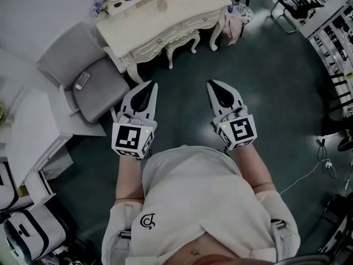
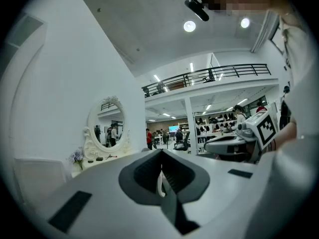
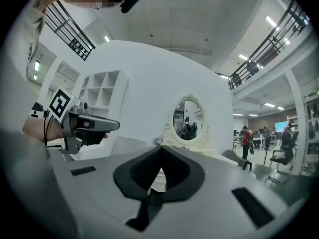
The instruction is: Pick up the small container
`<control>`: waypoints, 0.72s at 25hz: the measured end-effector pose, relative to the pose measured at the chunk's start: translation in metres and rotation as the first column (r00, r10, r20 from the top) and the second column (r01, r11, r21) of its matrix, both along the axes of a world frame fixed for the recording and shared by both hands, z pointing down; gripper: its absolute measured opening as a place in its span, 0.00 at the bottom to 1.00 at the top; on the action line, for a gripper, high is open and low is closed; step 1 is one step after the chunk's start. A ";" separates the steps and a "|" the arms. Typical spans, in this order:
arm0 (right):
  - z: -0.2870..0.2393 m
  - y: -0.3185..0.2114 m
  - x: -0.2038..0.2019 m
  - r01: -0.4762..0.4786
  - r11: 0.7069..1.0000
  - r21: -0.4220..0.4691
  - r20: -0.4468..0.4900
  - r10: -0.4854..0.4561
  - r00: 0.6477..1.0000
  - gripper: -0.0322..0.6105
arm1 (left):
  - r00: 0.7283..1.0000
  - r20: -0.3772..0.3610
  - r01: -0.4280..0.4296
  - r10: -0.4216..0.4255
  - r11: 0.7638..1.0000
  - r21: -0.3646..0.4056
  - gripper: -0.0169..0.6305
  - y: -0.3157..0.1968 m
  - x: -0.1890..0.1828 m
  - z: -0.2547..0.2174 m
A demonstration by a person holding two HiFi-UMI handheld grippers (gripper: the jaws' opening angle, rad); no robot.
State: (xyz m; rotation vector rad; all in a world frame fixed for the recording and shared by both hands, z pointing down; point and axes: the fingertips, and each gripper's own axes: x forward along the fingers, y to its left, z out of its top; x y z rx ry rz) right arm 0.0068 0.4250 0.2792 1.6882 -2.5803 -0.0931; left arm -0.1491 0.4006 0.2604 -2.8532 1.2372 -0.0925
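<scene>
Small container point(image 1: 161, 4) stood upright on the cream tabletop point(image 1: 185, 9) of the dressing table, up ahead and well apart from both grippers. Left gripper point(image 1: 151, 85) hung over the dark floor point(image 1: 276, 81), jaws pressed together with nothing between them. Right gripper point(image 1: 213, 84) was held level beside it, jaws likewise closed and empty. A grey chair point(image 1: 96, 90) stood just left of the left gripper, next to the table.

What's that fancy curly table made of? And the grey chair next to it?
Dressing table: probably cream-painted wood, going by its carved curly legs and drawers. Chair: likely padded fabric or faux leather; its grey cushions look soft and dull.
</scene>
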 end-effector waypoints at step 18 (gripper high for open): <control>0.008 -0.018 0.000 0.006 0.999 -0.045 0.039 -0.004 0.999 0.06 | 0.999 -0.034 -0.013 0.011 0.999 -0.046 0.05 -0.017 0.005 0.009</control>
